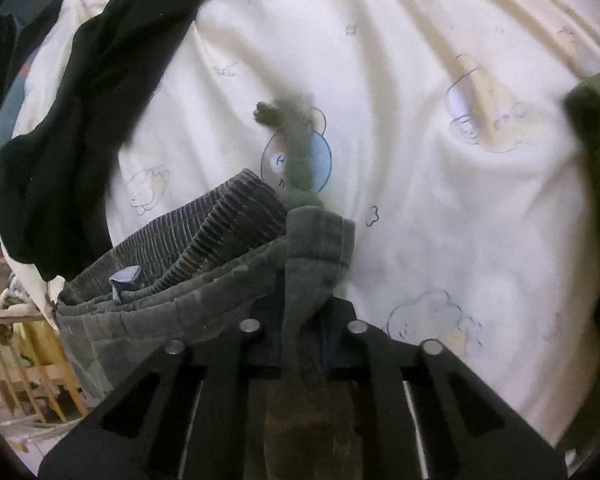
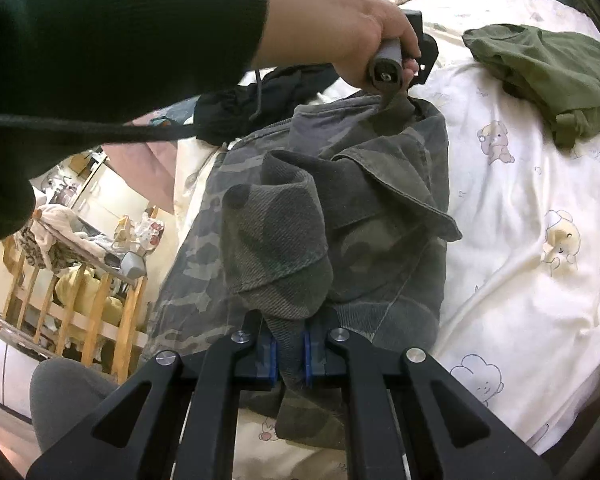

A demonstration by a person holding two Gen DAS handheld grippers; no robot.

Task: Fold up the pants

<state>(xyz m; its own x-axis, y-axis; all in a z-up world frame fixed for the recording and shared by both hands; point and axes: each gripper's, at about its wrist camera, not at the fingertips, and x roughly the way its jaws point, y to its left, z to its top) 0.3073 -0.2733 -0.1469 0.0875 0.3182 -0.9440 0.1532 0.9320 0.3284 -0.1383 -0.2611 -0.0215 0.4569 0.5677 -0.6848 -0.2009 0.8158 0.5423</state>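
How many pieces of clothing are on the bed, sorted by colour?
Camouflage pants: 1
Olive green garment: 1
Black garment: 1
Total: 3

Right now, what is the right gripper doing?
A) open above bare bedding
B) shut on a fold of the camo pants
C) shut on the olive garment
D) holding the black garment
B: in the right wrist view the right gripper pinches a fold of the camo pants between its blue pads, while the olive garment lies apart on the bedding.
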